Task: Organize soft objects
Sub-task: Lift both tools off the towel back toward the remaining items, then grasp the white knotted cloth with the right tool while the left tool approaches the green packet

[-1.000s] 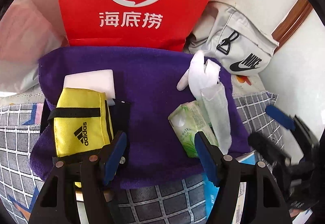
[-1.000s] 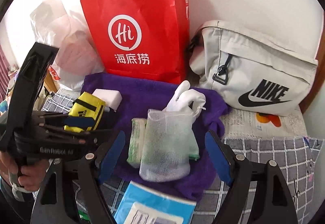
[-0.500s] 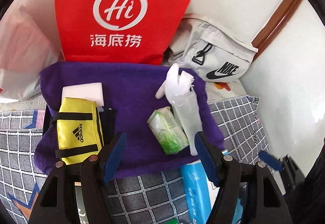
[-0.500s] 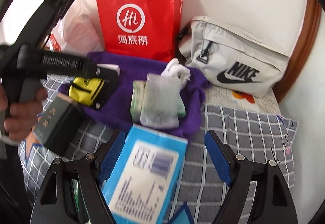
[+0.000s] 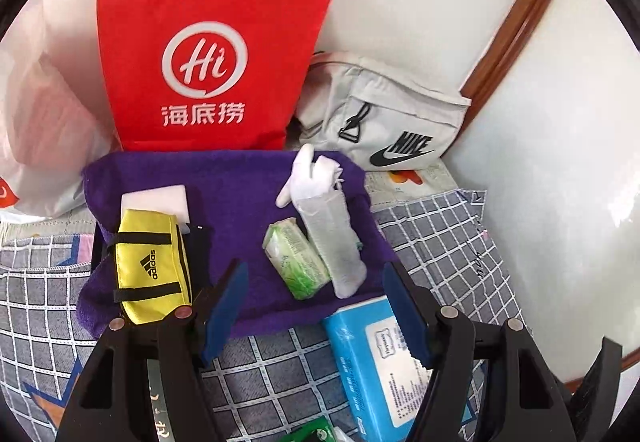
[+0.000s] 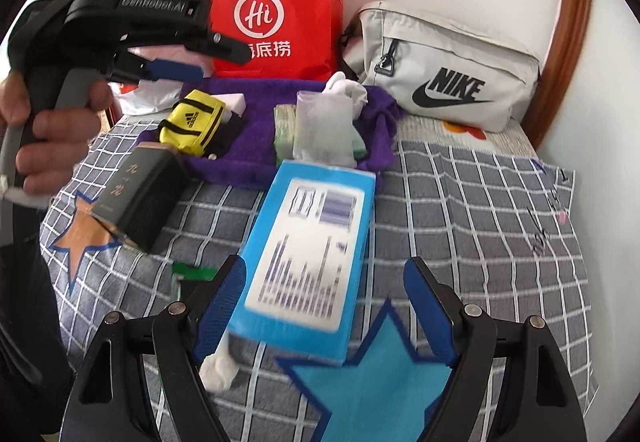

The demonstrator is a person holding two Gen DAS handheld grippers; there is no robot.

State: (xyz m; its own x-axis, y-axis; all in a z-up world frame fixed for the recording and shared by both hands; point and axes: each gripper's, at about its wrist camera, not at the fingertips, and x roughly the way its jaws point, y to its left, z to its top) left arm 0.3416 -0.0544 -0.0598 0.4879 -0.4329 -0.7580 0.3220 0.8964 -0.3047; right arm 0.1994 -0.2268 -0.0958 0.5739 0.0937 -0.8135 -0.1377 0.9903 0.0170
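With tongs (image 6: 320, 306) spread, hand (image 6: 48, 121) raised

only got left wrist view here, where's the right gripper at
Observer: The right gripper is open, with the near end of the blue pack between its fingers, not gripped.
Operator: anything left of that pack i can't see
Observer: A dark box lies on the checked cover, in front of the yellow pouch.
Operator: anything else soft down there
Observer: A white lump lies on the cover by the right gripper's left finger; I cannot tell what it is.
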